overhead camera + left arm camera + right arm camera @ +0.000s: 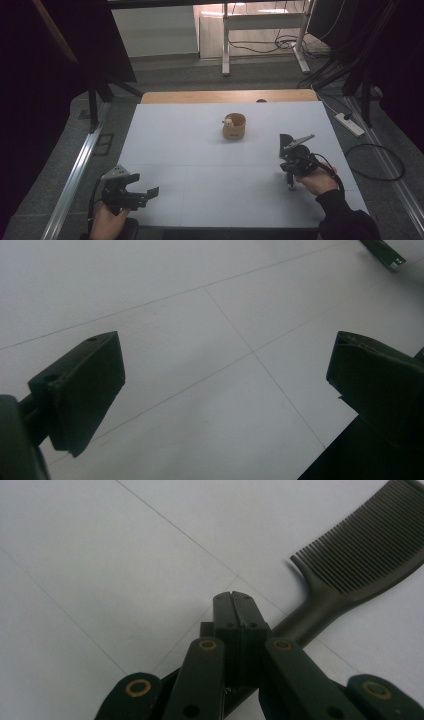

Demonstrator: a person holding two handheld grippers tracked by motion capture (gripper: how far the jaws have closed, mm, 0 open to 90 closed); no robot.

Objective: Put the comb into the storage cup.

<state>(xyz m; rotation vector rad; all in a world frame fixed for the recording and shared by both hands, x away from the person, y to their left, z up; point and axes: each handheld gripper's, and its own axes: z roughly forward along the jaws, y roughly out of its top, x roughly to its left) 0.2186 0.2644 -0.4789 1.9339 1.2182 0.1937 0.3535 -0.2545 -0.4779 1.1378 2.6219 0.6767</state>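
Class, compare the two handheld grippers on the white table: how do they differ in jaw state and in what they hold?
The left gripper has its jaws wide apart with bare table between them; the right gripper has its jaws pressed together. The left gripper holds nothing, while the right gripper is clamped on the handle of a dark comb. Both are black, two-jawed and held low over the table.

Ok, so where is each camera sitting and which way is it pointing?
High view: above the person's side, looking forward and down on the white table and wooden cup; left hand and right hand enter from below.
Left gripper view: rides the left gripper, looking along its open jaws at the tabletop.
Right gripper view: rides the right gripper, closed jaws crossed by a black comb.
Shared: all three show the table's thin seams.
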